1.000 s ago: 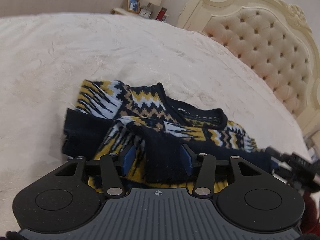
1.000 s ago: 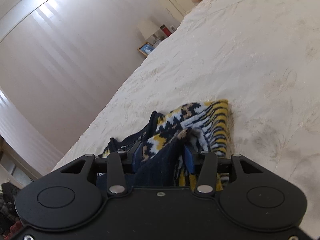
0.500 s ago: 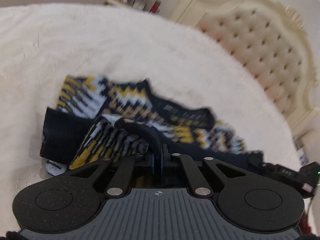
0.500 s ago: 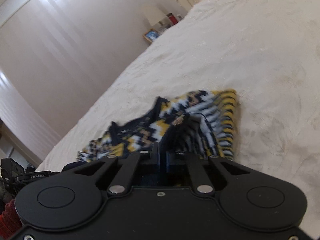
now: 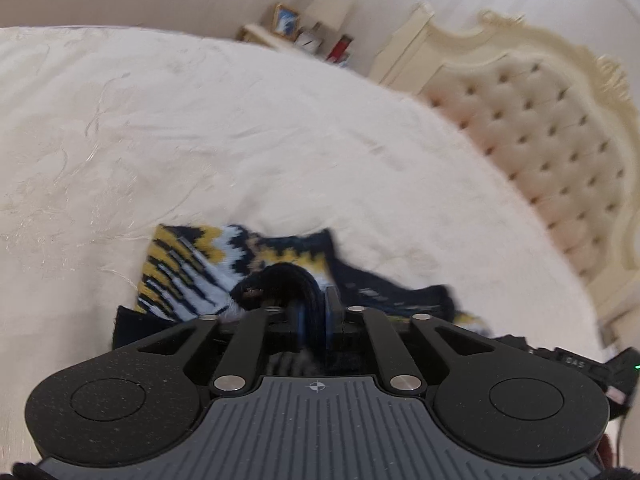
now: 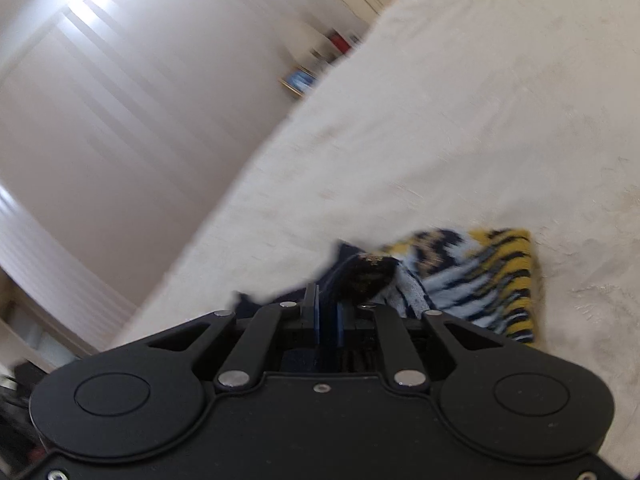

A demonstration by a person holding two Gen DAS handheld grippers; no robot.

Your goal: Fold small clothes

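The work surface is a cream bedspread (image 5: 280, 152) on a wide bed, with a tufted headboard (image 5: 552, 140) to the far right of my left gripper and a pale curtained wall beyond.

The sweater (image 5: 192, 268), a small navy, yellow and white patterned knit, lies directly ahead of and below both tools, partly folded. Its long axis runs across my line of reach, from one gripper to the other.

My left gripper (image 5: 316, 312) pinches a dark navy fold of the knit between its blue pads; the jaws stand narrow and are easing apart slightly, with cloth between them. My right gripper (image 6: 328, 316) holds a matching dark fold of the sweater (image 6: 488, 284) in the same way, jaws narrow and opening a little around the fabric.

Both tools point forward and downward, side by side along the near edge. The patterned body extends away from the fingertips toward the far side of the bed. Neither hand is clearly nearer. I judge that the coming move carries the gripped edge forward over the body, so both grippers should travel together, square to the long axis.
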